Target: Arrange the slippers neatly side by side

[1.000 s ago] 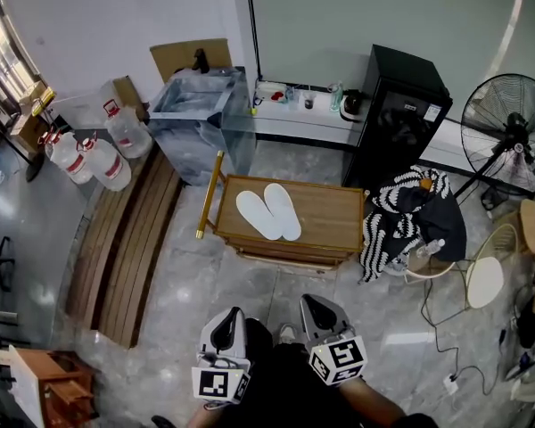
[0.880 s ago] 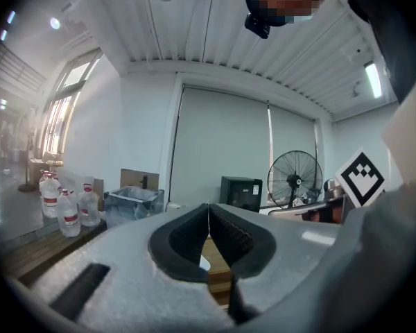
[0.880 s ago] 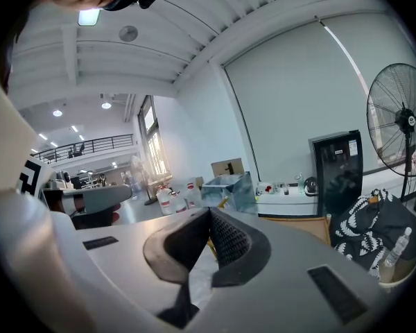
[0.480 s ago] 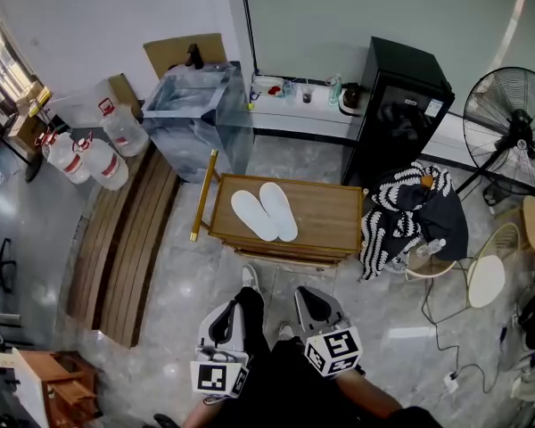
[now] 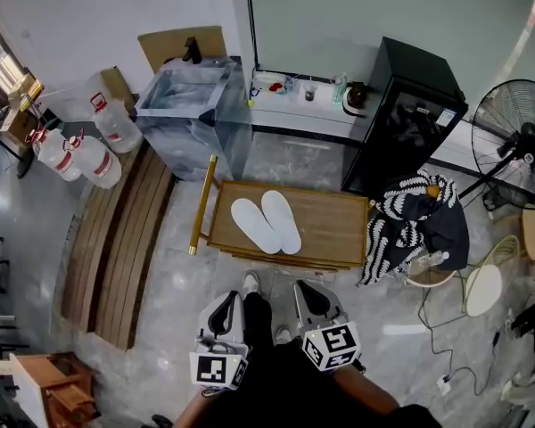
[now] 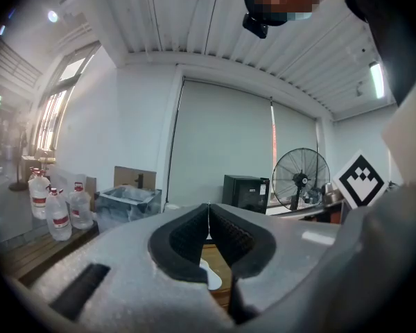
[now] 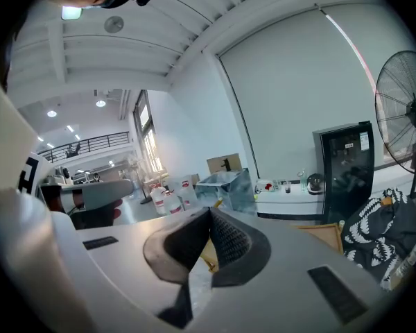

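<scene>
Two white slippers [image 5: 266,224] lie side by side, touching, on a low wooden table [image 5: 334,230] in the head view. Through the left gripper's jaws a bit of one slipper [image 6: 206,272] shows. My left gripper [image 5: 226,303] and my right gripper [image 5: 305,294] are held close to the body, well short of the table, both pointing toward it. Each gripper's jaws meet at the tips with nothing between them. The person's shoe [image 5: 250,282] stands on the floor between the two grippers.
A clear plastic bin [image 5: 184,107] and water jugs [image 5: 94,145] stand at the back left, a black cabinet [image 5: 410,123] and a fan [image 5: 522,132] at the right. A striped cloth [image 5: 412,221] lies on a chair beside the table. Wooden planks [image 5: 116,239] lie at the left.
Both grippers and the person have moved forward toward the table; the table and slippers now sit lower and nearer in the head view. The jaws stayed shut.
</scene>
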